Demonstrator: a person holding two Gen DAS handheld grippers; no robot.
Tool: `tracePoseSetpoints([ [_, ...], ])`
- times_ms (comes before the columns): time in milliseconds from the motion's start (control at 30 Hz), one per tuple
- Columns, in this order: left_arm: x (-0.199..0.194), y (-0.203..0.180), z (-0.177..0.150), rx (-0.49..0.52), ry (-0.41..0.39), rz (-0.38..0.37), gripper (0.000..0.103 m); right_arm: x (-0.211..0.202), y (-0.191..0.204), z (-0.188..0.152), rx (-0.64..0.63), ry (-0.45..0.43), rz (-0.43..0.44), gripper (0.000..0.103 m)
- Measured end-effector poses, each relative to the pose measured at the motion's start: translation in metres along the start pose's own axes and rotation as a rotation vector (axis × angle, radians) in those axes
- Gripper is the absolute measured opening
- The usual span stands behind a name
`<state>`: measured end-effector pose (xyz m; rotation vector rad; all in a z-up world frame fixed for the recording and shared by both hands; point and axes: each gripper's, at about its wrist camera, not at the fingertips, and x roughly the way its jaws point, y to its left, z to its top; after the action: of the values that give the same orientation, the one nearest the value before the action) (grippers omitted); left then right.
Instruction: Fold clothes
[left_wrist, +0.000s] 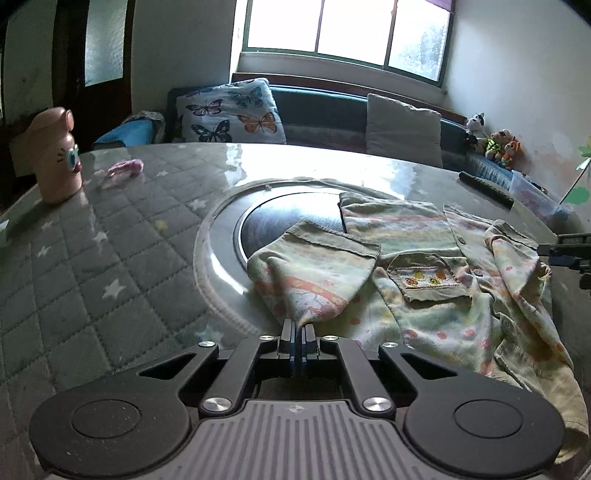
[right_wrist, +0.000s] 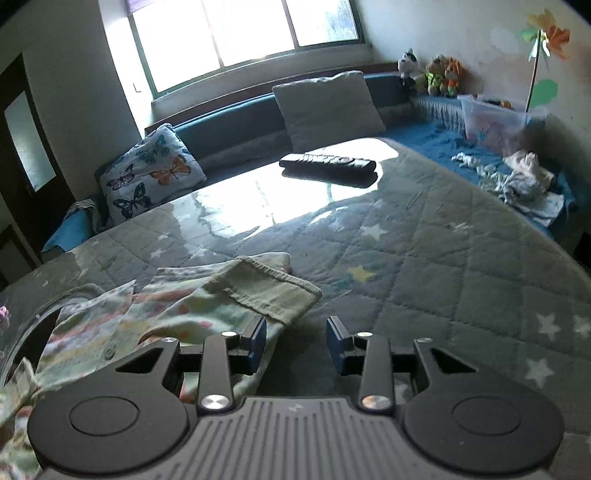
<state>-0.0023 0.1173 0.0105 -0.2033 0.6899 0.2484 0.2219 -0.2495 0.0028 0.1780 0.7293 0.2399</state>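
A pale green patterned child's shirt (left_wrist: 436, 258) with a small chest pocket lies on the round table, partly over the dark turntable. Its left sleeve (left_wrist: 314, 269) is folded in across the body, and my left gripper (left_wrist: 297, 330) is shut on that sleeve's near edge. In the right wrist view the other sleeve (right_wrist: 262, 291), with its ribbed cuff, lies on the table just ahead of my right gripper (right_wrist: 297, 332). That gripper is open; its left finger (right_wrist: 256, 339) rests beside the cloth, and nothing is pinched between the pads. The right gripper's tip (left_wrist: 565, 251) shows at the right edge of the left wrist view.
A quilted star cloth under glass (right_wrist: 424, 266) covers the table. A pink bottle (left_wrist: 53, 158) and a pink item (left_wrist: 125, 170) stand far left; a black remote (right_wrist: 328, 162) lies at the far edge. A bench with cushions (right_wrist: 328, 107) and soft toys runs behind.
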Motion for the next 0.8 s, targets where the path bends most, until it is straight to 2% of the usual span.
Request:
tracePoseSetpoints([
  [167, -0.002, 0.0, -0.003, -0.004, 0.012, 0.006, 0.004, 0.018, -0.001, 0.004, 0.045, 0.004, 0.018, 0.035],
  [200, -0.002, 0.0, -0.003, -0.004, 0.013, 0.006, 0.004, 0.02, 0.0, 0.005, 0.044, 0.007, 0.021, 0.031],
  [233, -0.002, 0.0, -0.003, -0.004, 0.015, 0.007, 0.004, 0.021, 0.0, 0.006, 0.043, 0.009, 0.024, 0.017],
  [333, 0.0, -0.001, -0.004, -0.008, 0.018, 0.009, 0.004, 0.013, 0.005, 0.009, 0.023, -0.016, 0.026, 0.006],
  [400, 0.0, 0.0, -0.004, -0.008, 0.017, 0.009, 0.004, 0.001, 0.007, 0.011, 0.0, -0.049, 0.003, 0.003],
  [567, 0.0, 0.001, -0.006, -0.009, 0.013, 0.008, 0.004, -0.043, -0.002, 0.018, -0.055, -0.15, -0.055, 0.001],
  [700, 0.001, 0.001, -0.008, -0.006, 0.016, 0.008, 0.004, -0.067, -0.019, 0.02, -0.041, -0.135, -0.048, 0.003],
  [800, 0.002, 0.001, -0.008, -0.007, 0.02, 0.008, 0.004, -0.066, -0.023, 0.014, -0.03, -0.114, -0.027, 0.007],
])
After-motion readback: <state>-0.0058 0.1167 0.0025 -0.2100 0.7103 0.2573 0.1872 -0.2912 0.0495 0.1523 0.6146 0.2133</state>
